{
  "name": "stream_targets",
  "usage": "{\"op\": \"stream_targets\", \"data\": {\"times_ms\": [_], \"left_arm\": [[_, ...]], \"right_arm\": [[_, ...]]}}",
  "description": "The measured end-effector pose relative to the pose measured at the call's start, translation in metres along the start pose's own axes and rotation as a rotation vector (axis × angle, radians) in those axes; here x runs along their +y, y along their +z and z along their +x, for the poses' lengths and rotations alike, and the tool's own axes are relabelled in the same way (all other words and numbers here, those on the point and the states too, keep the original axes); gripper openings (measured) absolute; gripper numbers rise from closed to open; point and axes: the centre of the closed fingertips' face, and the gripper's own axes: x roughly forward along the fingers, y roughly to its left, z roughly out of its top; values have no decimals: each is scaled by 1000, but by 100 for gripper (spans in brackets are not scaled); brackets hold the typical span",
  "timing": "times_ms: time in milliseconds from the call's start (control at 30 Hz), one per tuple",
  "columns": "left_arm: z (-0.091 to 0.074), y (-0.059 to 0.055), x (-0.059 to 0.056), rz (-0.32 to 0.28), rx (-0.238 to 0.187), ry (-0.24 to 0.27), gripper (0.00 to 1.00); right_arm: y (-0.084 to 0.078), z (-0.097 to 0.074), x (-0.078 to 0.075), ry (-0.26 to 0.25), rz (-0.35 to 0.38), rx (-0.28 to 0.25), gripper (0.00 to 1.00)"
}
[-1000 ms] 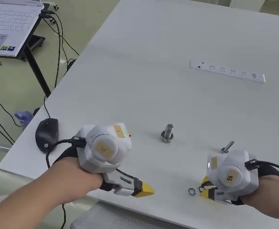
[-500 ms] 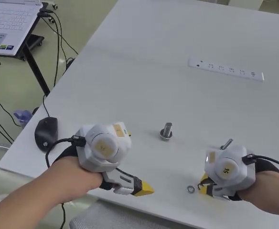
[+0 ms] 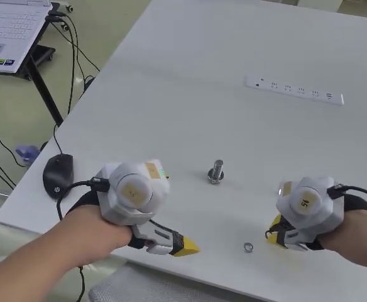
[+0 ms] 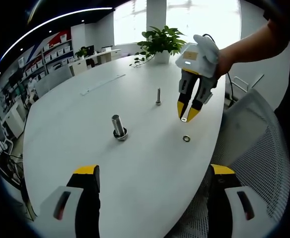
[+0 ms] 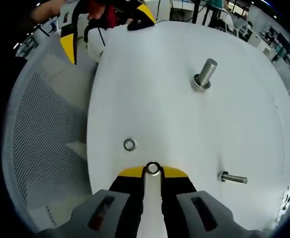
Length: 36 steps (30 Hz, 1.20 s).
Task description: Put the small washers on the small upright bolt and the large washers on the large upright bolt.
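One small silver washer [image 5: 153,168] pinched in yellow-tipped right gripper [image 5: 153,173]; left gripper [image 4: 152,171] spread; shallow hold could drop it near thin upright bolt [image 5: 232,178].

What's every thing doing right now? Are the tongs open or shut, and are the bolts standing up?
Left tongs: open, holding nothing.
Right tongs: shut on the held washer.
Large bolt: standing upright on the table.
Small bolt: standing upright.
Loose washer: lying flat on the table, on no bolt.
Laptop: lid open.
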Motion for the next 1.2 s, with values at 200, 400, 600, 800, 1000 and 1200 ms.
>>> {"op": "stream_targets", "data": {"times_ms": [200,400,600,800,1000,1200], "left_arm": [[2,1,0,2,2,-2,90],[3,1,1,3,5,-1,90],[3,2,3,3,4,3,90],[3,1,3,-6,4,4,90],[4,0,1,-5,6,3,90],[4,0,4,-3,10,6,90]], "right_arm": [[-9,-15,-20,-30,41,2,12],[-20,-29,-39,-54,71,15,12],[-26,-42,-53,-77,95,24,12],[-24,-53,-66,-108,103,24,12],[-18,-62,-81,-136,113,7,12],[-11,-63,-93,-152,108,2,12]]}}
